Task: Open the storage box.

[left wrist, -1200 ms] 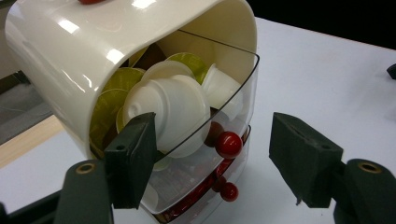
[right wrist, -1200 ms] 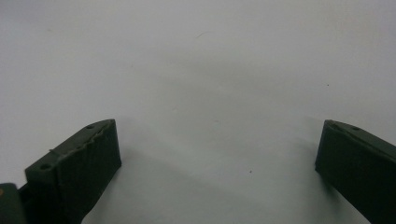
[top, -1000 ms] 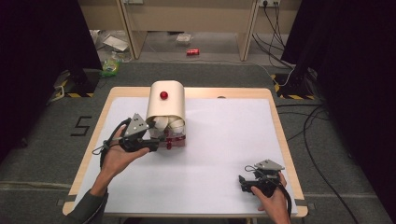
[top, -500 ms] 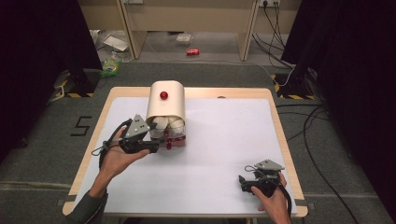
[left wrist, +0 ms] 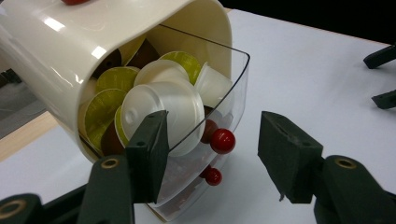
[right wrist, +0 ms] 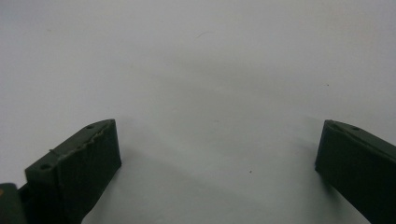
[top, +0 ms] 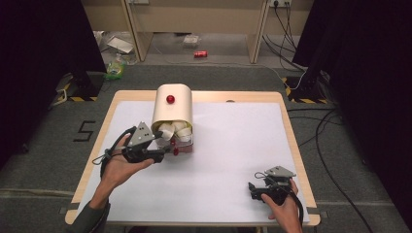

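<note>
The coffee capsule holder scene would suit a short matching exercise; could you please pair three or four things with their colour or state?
Things:
1. capsule holder
2. left gripper
3. right gripper
4. knob

States:
a. red, on the clear drawer front
b. open, over bare white table
c. cream, holding green and white capsules
d. open, jaws either side of the drawer

Pairs: 1-c, 2-d, 3-b, 4-a

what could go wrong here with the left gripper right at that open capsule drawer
1. The clear plastic drawer is piled with white and green coffee capsules above its rim; a nudge from the left gripper could spill them onto the white table.
2. Its open jaws straddle the drawer's small red knob; closing off-centre might slip off it.
3. Pulling may drag the whole cream dispenser, since the right gripper rests far away.
</note>
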`<state>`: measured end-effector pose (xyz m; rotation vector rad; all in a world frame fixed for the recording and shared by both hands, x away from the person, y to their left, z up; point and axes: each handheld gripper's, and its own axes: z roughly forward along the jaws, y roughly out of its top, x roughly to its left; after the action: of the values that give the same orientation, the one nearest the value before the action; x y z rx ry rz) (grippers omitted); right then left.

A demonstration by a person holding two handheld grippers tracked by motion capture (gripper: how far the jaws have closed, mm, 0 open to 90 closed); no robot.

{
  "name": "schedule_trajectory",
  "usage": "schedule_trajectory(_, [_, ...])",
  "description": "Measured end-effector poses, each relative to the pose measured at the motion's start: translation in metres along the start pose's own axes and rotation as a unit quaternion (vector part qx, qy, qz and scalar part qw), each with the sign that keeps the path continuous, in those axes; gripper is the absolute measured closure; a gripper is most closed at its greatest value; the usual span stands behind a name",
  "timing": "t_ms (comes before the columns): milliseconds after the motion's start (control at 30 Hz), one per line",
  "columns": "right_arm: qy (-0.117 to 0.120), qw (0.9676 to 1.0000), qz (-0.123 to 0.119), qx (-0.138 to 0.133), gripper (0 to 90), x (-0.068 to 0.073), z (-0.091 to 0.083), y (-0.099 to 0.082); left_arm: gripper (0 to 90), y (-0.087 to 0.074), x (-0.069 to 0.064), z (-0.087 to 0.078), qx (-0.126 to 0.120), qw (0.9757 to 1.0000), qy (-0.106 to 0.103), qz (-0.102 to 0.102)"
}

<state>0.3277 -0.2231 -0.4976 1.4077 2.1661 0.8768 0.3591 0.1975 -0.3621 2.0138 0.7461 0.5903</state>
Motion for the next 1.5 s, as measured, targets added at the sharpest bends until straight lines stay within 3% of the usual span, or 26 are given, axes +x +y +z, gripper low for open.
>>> schedule_trajectory(733, [0.000,1.0000,0.000,0.000,0.4,0.000,0.000,0.000,45.2,-0.007,-0.012,-0.010,0.004,0.9999,-0.010,0.011])
schedule_trajectory(1500, [0.000,1.0000,0.001,0.001,0.4,0.000,0.000,0.000,45.1,-0.013,-0.020,-0.018,0.006,0.9997,-0.023,0.008])
